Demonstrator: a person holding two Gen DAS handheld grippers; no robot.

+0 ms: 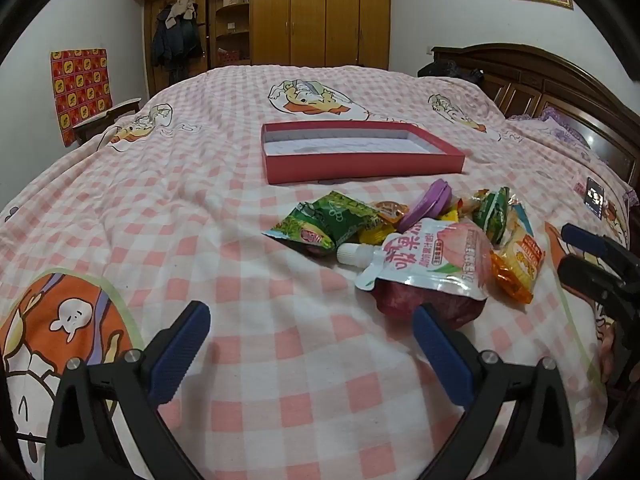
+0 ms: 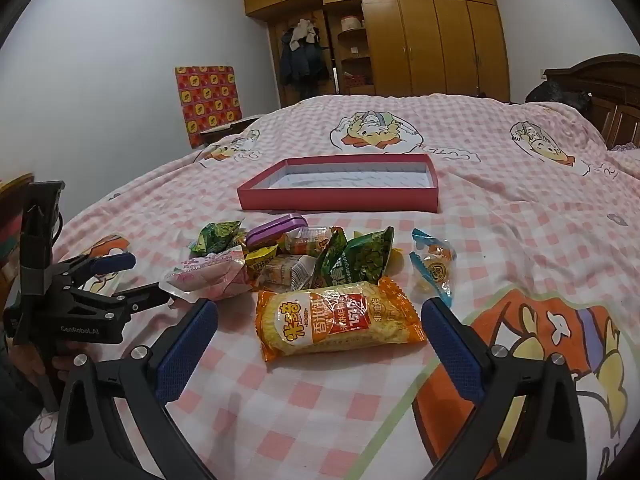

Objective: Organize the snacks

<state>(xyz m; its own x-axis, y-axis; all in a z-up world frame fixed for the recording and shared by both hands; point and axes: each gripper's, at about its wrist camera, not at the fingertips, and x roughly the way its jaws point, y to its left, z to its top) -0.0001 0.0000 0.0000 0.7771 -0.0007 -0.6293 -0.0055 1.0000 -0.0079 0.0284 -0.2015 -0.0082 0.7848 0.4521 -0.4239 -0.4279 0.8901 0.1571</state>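
— What is nearest to the cameras?

— The left gripper (image 1: 312, 328) is spread wide over the checked bed cover (image 1: 248, 264) and holds nothing. The right gripper (image 2: 320, 326) is also wide apart and empty, and the orange rice cracker pack (image 2: 340, 326) lies flat on the cover just ahead of its fingers.

— And the other snacks?

— They lie in one loose heap behind that pack: a pink peach pouch (image 1: 432, 258) with a white cap, green packets (image 2: 362, 260), a purple tin (image 2: 276, 230) and a blue-edged sweet (image 2: 434, 268) a little apart at the right.

— What is farther?

— A shallow red box (image 1: 360, 146) rests open on the bed, well apart from the heap, with nothing inside it. Behind the bed stands a brown wardrobe (image 1: 320, 12).
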